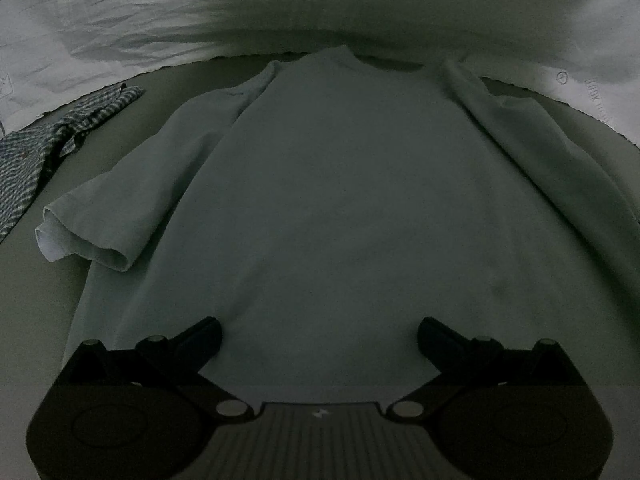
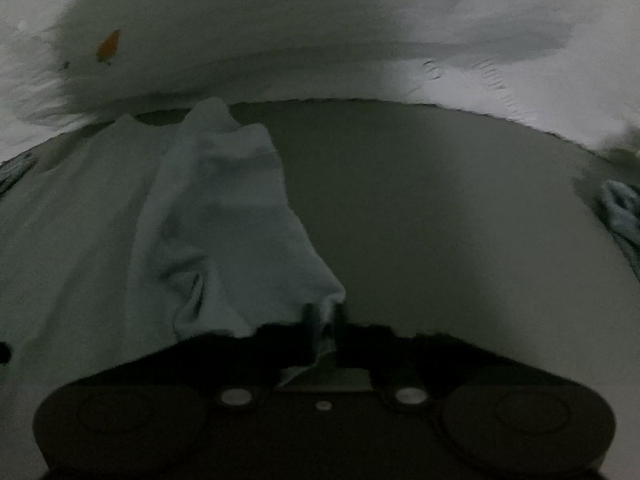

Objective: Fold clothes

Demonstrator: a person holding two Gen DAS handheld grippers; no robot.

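Observation:
A pale grey-green T-shirt [image 1: 340,200] lies flat on a grey surface, neck at the far end. Its left sleeve [image 1: 100,220] is spread out; its right side is bunched into a ridge. My left gripper [image 1: 319,338] stands open over the shirt's near hem, with cloth under the fingers but nothing pinched. In the right wrist view my right gripper [image 2: 322,320] is shut on the shirt's right edge [image 2: 240,240], and a fold of cloth rises from the closed fingers toward the neck. That picture is blurred.
A striped blue-and-white garment [image 1: 48,148] lies crumpled at the far left. A white printed sheet [image 1: 280,8] runs along the far edge of the surface. Another bluish cloth [image 2: 624,212] sits at the right edge. Bare grey surface [image 2: 460,220] spreads right of the shirt.

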